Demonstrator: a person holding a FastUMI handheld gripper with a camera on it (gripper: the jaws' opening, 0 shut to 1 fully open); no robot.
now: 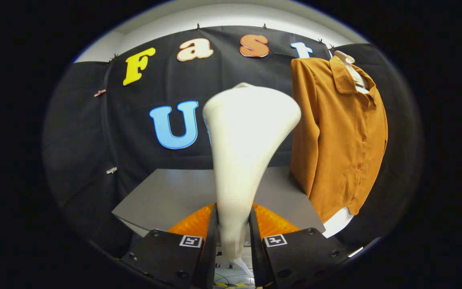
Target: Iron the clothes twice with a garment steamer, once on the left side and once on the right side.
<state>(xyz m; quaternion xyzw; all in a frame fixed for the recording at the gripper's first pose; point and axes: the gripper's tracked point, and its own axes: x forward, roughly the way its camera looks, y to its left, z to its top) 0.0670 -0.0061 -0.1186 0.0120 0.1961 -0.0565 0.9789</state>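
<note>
Holding the garment steamer (247,160) by its narrow handle, my claw (233,241) is clenched on it, a finger pressing each side, and the flared head rises upright just ahead of the fingers. I judge that grip keeps the head's face free to be turned toward cloth. Beyond the fingers and below the head lies the grey desk (167,196), bare where I can see it. Further right, beyond the claw and well apart from the steamer, the rust-coloured shirt (339,132) hangs buttoned on a pale form, spread flat so both halves can be reached. No ironing pass looks begun yet. I can read no brand or label on steamer or shirt; the fingers carry square coded markers only.
</note>
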